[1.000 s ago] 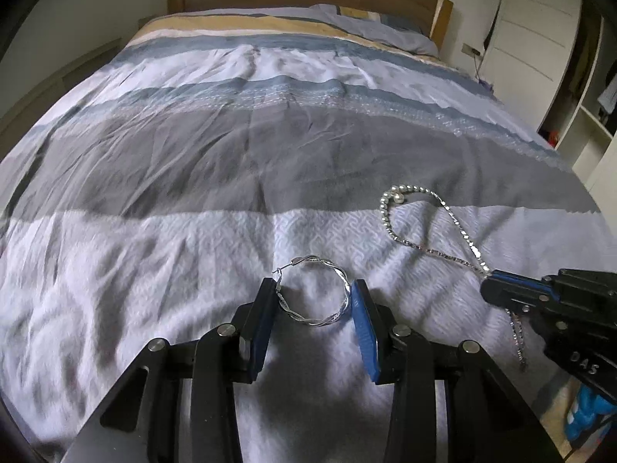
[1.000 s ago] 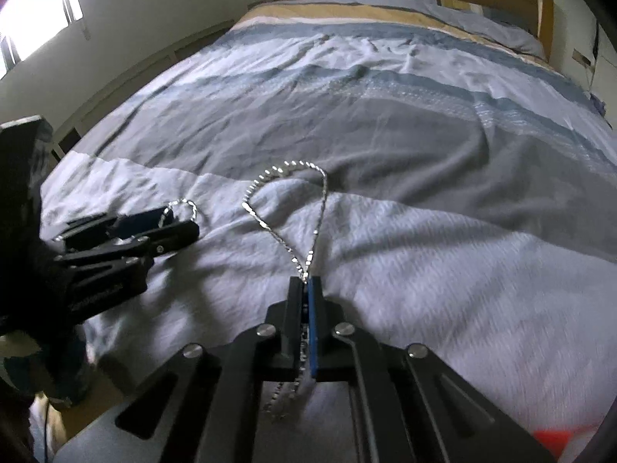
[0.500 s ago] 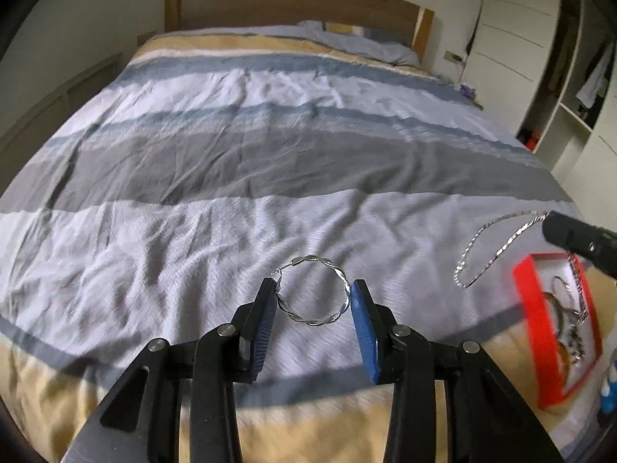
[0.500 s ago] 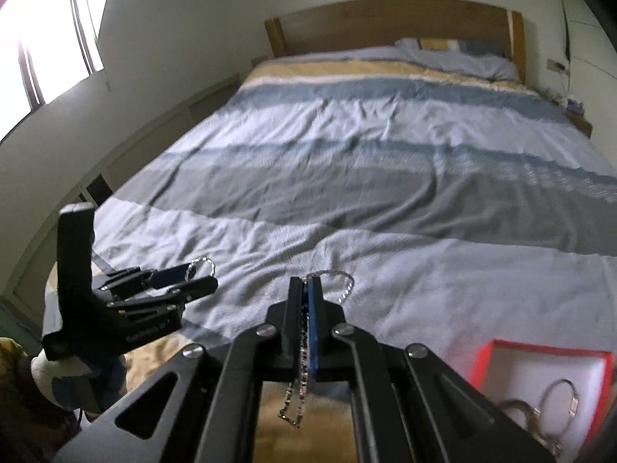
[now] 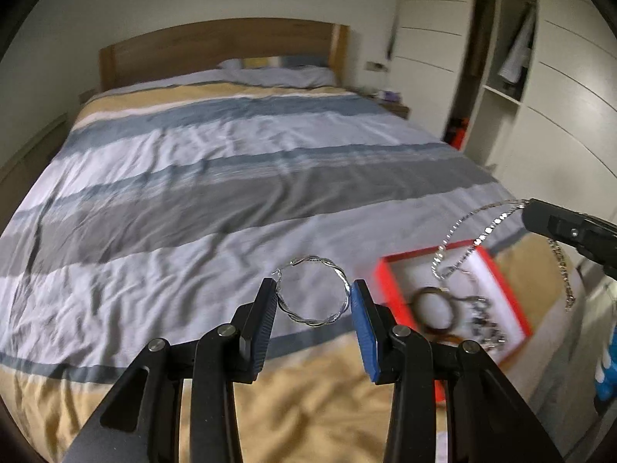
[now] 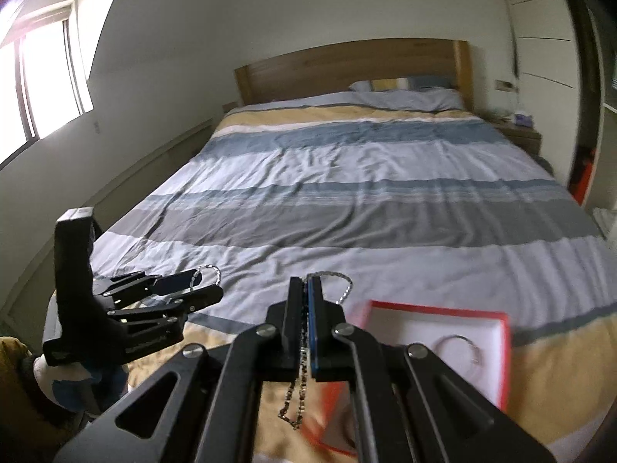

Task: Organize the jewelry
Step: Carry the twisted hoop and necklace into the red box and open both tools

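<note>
Right gripper (image 6: 308, 301), pinched tight, is being used to dangle the silver chain (image 5: 462, 239) above the red box (image 5: 497, 266), while the twisted hoop (image 5: 314, 295) is being clamped by the left gripper (image 5: 313, 310); snagging is being risked.

Setting: home bedroom. My view takes in a double bed (image 5: 239, 177) with striped duvet, wooden headboard (image 5: 216, 48) at upper centre, pillow (image 5: 277, 71), white wardrobe (image 5: 540, 88) with hanging clothes at right, window (image 6: 34, 77) at upper left.
</note>
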`<action>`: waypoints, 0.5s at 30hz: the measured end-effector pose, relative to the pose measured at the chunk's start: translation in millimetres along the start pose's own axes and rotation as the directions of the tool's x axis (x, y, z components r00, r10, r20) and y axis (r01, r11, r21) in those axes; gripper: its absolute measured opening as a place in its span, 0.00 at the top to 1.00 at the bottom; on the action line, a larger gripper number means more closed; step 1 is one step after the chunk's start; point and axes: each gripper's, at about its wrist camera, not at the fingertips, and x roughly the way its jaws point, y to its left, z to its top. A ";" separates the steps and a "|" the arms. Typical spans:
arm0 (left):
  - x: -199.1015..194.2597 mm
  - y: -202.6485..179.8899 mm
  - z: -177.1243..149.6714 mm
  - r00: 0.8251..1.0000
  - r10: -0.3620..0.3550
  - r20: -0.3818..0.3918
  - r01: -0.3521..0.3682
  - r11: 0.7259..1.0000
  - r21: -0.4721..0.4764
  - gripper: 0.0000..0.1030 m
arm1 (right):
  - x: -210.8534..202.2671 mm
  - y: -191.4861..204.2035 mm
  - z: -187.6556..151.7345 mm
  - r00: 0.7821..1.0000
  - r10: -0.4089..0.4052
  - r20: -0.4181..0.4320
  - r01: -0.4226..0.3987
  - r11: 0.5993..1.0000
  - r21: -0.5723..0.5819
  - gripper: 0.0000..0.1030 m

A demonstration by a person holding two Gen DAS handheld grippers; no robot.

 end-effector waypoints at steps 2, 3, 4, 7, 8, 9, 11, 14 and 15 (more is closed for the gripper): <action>2.9 -22.4 -0.4 1.000 -0.029 -0.007 0.029 0.999 0.022 0.63 | -13.2 -17.2 -6.7 1.000 -0.026 0.003 0.026 1.000 0.011 0.98; 5.6 -32.1 -1.4 0.999 -0.042 -0.013 0.042 0.999 0.032 0.63 | -18.2 -27.2 -10.5 0.999 -0.041 0.002 0.041 0.999 0.019 0.98; 10.5 -45.6 -2.7 0.998 -0.057 -0.024 0.058 0.997 0.044 0.62 | -21.3 -35.6 -13.9 0.999 -0.052 -0.001 0.052 0.998 0.026 0.98; 26.0 -76.9 -7.1 0.994 -0.090 -0.057 0.094 0.993 0.071 0.63 | -26.8 -65.9 -26.7 0.997 -0.080 -0.015 0.081 0.995 0.064 0.98; 30.7 -84.2 -8.5 0.993 -0.097 -0.066 0.102 0.992 0.078 0.63 | -26.6 -77.3 -32.3 0.996 -0.090 -0.024 0.091 0.993 0.076 0.98; 39.1 -95.3 -10.5 0.991 -0.107 -0.082 0.114 0.990 0.087 0.62 | -25.1 -84.2 -35.2 0.995 -0.094 -0.031 0.097 0.992 0.084 0.98; 54.9 -112.0 -13.9 0.986 -0.123 -0.109 0.133 0.987 0.094 0.63 | -18.5 -100.8 -43.8 0.993 -0.103 -0.049 0.107 0.989 0.102 0.98; 76.3 -129.9 -21.8 0.980 -0.135 -0.146 0.150 0.984 0.098 0.62 | -0.4 -123.1 -55.7 0.991 -0.107 -0.085 0.117 0.985 0.127 0.98; 87.1 -135.9 -24.7 0.977 -0.136 -0.163 0.153 0.983 0.098 0.63 | 7.4 -130.5 -59.5 0.990 -0.107 -0.097 0.119 0.984 0.136 0.98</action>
